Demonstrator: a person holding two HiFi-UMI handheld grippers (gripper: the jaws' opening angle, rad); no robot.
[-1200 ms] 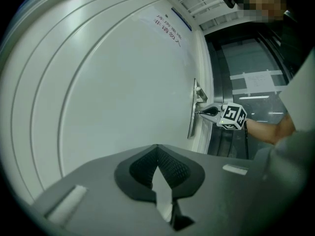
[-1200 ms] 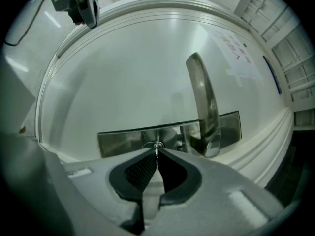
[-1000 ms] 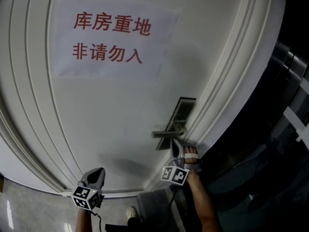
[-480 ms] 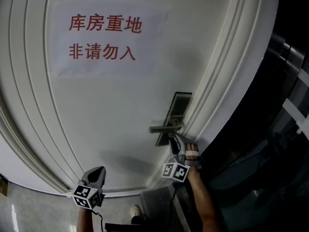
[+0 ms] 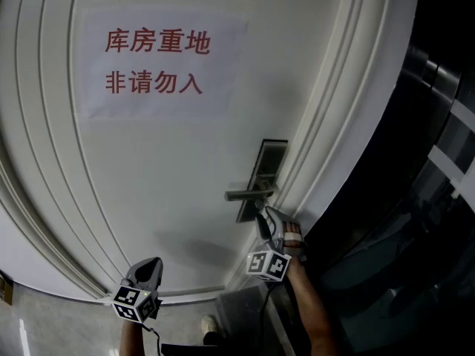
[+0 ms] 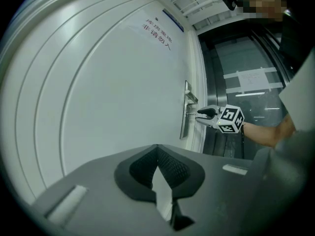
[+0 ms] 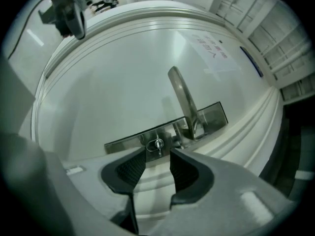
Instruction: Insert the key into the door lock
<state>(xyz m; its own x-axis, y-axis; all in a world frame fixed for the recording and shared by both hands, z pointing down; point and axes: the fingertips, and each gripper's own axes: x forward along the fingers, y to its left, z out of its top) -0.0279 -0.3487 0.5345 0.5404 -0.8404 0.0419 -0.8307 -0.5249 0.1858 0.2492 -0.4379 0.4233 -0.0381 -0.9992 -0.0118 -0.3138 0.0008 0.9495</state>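
Observation:
A white door [image 5: 171, 169] carries a steel lock plate [image 5: 261, 170] with a lever handle [image 5: 243, 194]. In the right gripper view a small key [image 7: 156, 144] sits in the keyhole of the lock plate [image 7: 129, 142], below the handle [image 7: 181, 96]. My right gripper [image 7: 158, 155] is just in front of the key. Its jaws are opening, and nothing is between the pads. It also shows in the head view [image 5: 263, 216] under the handle and in the left gripper view [image 6: 205, 115]. My left gripper [image 5: 149, 262] hangs low at the left, away from the lock, shut and empty [image 6: 157, 147].
A paper notice with red characters [image 5: 159, 61] is stuck high on the door. Stepped door-frame mouldings [image 5: 338, 147] run right of the lock, and beyond them is a dark glass and metal wall [image 5: 438, 199]. A shoe [image 5: 210, 323] shows on the floor below.
The right gripper has stayed under the handle at the lock, and its jaws have spread apart off the key. The left gripper has not moved.

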